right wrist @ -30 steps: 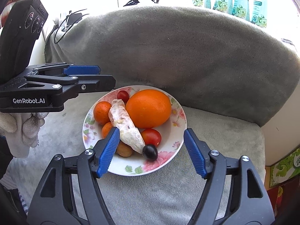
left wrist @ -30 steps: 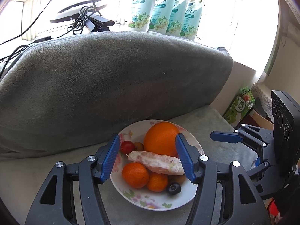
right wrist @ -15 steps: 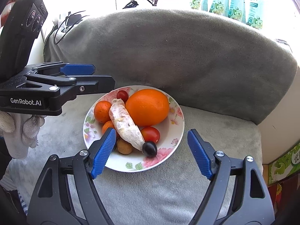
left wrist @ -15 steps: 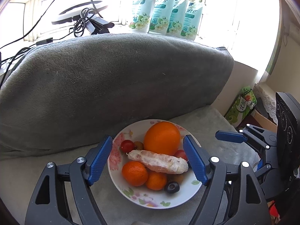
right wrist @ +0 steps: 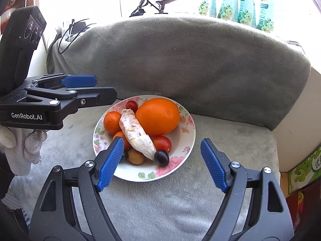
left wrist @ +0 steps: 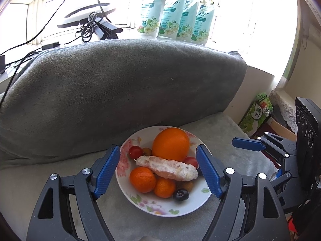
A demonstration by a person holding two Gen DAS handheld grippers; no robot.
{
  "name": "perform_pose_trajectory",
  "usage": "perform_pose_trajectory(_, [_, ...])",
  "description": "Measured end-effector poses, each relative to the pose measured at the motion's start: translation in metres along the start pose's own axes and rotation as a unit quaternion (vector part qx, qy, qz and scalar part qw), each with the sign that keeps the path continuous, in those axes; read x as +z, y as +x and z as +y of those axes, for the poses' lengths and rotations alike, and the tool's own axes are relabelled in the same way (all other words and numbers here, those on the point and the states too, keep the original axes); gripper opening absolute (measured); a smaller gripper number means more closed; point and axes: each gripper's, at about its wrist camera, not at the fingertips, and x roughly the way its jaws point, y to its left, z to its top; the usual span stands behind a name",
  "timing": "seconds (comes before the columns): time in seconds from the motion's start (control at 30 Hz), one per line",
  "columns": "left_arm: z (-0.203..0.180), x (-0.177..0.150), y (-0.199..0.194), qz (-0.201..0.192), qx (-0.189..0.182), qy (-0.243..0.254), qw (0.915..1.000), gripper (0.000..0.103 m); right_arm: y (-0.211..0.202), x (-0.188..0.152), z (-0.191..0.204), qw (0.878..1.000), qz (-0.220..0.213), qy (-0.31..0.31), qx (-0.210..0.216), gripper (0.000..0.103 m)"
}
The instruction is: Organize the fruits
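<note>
A floral white plate (left wrist: 160, 206) (right wrist: 186, 140) sits on the grey sofa seat. It holds a big orange (left wrist: 170, 143) (right wrist: 158, 116), a peeled pale fruit segment (left wrist: 168, 168) (right wrist: 138, 134), two small tangerines (left wrist: 142, 179) (right wrist: 112, 121), cherry tomatoes (left wrist: 135, 151) (right wrist: 162, 143), a dark grape (left wrist: 180, 194) (right wrist: 161, 157) and a small brown fruit (right wrist: 136, 156). My left gripper (left wrist: 158, 170) is open and empty, its jaws wide over the plate. My right gripper (right wrist: 162, 160) is open and empty at the plate's near edge. In the right wrist view the left gripper (right wrist: 80, 88) hovers at the plate's left.
A grey blanket-covered sofa back (left wrist: 120, 84) (right wrist: 190, 64) rises behind the plate. Detergent pouches (left wrist: 174, 18) and cables (left wrist: 90, 26) line the windowsill. Green boxes (left wrist: 258, 112) (right wrist: 303, 170) stand at the seat's right end.
My left gripper's jaws have opened wider and it has drawn back a little from the fruit. My right gripper has drawn back slightly and stays open.
</note>
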Motion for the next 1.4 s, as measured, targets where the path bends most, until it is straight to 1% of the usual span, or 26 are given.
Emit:
perform_pose_trajectory(0.17, [0.0, -0.006, -0.012, -0.008, 0.0, -0.004, 1.0, 0.078, -0.008, -0.002, 0.0, 1.0, -0.008, 0.008, -0.006, 0.082])
perform_pose_trajectory(0.33, [-0.001, -0.017, -0.027, -0.015, 0.003, -0.007, 0.9999, 0.078, -0.024, -0.003, 0.002, 0.999, -0.024, 0.018, -0.013, 0.082])
perform_pose_trajectory(0.37, [-0.001, -0.02, -0.03, -0.016, 0.004, -0.007, 0.9998, 0.078, -0.026, -0.003, 0.003, 0.999, -0.027, 0.02, -0.014, 0.086])
perform_pose_trajectory(0.4, [-0.002, -0.022, -0.033, -0.016, 0.007, -0.007, 0.9998, 0.078, -0.029, -0.004, 0.003, 0.999, -0.028, 0.023, -0.017, 0.094])
perform_pose_trajectory(0.47, [-0.002, -0.026, -0.04, -0.019, 0.011, -0.007, 0.9997, 0.078, -0.035, -0.005, 0.005, 0.999, -0.037, 0.029, -0.027, 0.099])
perform_pose_trajectory(0.57, [-0.003, -0.031, -0.05, -0.023, 0.018, -0.006, 0.9996, 0.078, -0.044, -0.007, 0.01, 0.998, -0.045, 0.032, -0.039, 0.099])
perform_pose_trajectory(0.67, [-0.002, -0.037, -0.06, -0.025, 0.021, -0.011, 0.9994, 0.078, -0.053, -0.009, 0.015, 0.996, -0.051, 0.042, -0.056, 0.102])
perform_pose_trajectory(0.9, [0.0, -0.046, -0.072, -0.025, 0.042, -0.018, 0.9986, 0.079, -0.069, -0.011, 0.027, 0.992, -0.062, 0.051, -0.093, 0.102])
perform_pose_trajectory(0.97, [0.001, -0.048, -0.073, -0.025, 0.046, -0.022, 0.9984, 0.083, -0.073, -0.012, 0.029, 0.991, -0.065, 0.051, -0.103, 0.102])
perform_pose_trajectory(1.0, [0.002, -0.049, -0.074, -0.025, 0.049, -0.024, 0.9982, 0.083, -0.075, -0.012, 0.03, 0.991, -0.065, 0.051, -0.107, 0.102])
perform_pose_trajectory(1.17, [0.004, -0.053, -0.077, -0.021, 0.063, -0.027, 0.9974, 0.083, -0.079, -0.013, 0.031, 0.99, -0.065, 0.055, -0.108, 0.102])
perform_pose_trajectory(1.4, [0.001, -0.055, -0.081, -0.022, 0.064, -0.021, 0.9975, 0.083, -0.081, -0.015, 0.035, 0.991, -0.067, 0.052, -0.106, 0.102])
